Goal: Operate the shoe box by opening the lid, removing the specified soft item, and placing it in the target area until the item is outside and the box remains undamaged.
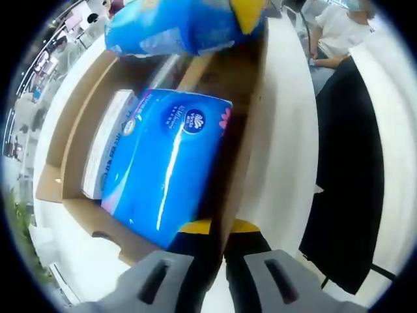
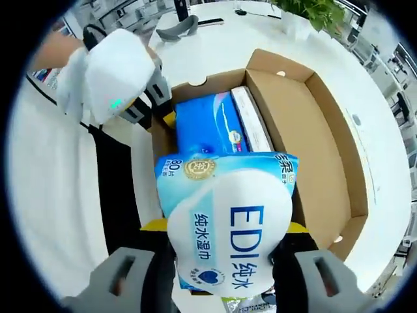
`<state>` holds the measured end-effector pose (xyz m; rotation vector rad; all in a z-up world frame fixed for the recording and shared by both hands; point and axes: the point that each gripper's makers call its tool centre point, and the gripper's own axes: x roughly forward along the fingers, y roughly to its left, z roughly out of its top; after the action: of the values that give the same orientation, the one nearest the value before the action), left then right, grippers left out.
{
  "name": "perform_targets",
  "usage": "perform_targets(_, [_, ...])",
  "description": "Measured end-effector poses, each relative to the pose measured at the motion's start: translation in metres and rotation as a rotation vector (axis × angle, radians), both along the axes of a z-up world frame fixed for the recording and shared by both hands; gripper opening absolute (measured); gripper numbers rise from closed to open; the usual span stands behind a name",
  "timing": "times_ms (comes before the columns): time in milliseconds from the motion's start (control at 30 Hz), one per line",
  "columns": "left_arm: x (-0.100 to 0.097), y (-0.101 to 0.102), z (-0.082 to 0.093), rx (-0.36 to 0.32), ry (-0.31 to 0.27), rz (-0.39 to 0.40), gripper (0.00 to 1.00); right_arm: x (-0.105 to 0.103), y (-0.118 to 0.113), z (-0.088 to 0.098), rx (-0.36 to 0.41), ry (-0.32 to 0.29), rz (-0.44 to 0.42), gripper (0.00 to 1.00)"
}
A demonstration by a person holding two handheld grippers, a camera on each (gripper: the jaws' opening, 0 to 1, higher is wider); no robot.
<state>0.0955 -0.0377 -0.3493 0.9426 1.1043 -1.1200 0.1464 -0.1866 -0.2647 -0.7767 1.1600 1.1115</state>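
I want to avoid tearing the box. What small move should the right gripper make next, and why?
Probably lift the wet wipes pack straight up and away: the right gripper holds it above the open cardboard box, while the left gripper grips the box wall.

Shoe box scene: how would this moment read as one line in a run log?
shoe box: lid open | right hand-held gripper: shut on wet wipes pack, above box | left hand-held gripper: on box wall | blue tissue pack: inside
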Motion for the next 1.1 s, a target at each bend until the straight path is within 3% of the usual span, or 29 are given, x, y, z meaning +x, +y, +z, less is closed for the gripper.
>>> perform_targets(300, [0.000,0.000,0.000,0.000,0.000,-0.008,0.04,0.007,-0.010,0.032,-0.028,-0.072,0.098,0.58])
perform_targets(500, [0.000,0.000,0.000,0.000,0.003,-0.003,0.04,0.007,-0.020,0.032,-0.066,-0.086,0.148,0.56])
perform_targets(633, [0.000,0.000,0.000,0.000,-0.006,-0.007,0.04,0.002,-0.025,0.031,-0.068,-0.059,0.140,0.55])
perform_targets(1100, [0.000,0.000,0.000,0.000,-0.012,-0.011,0.04,0.003,-0.052,0.036,-0.089,-0.077,0.120,0.54])
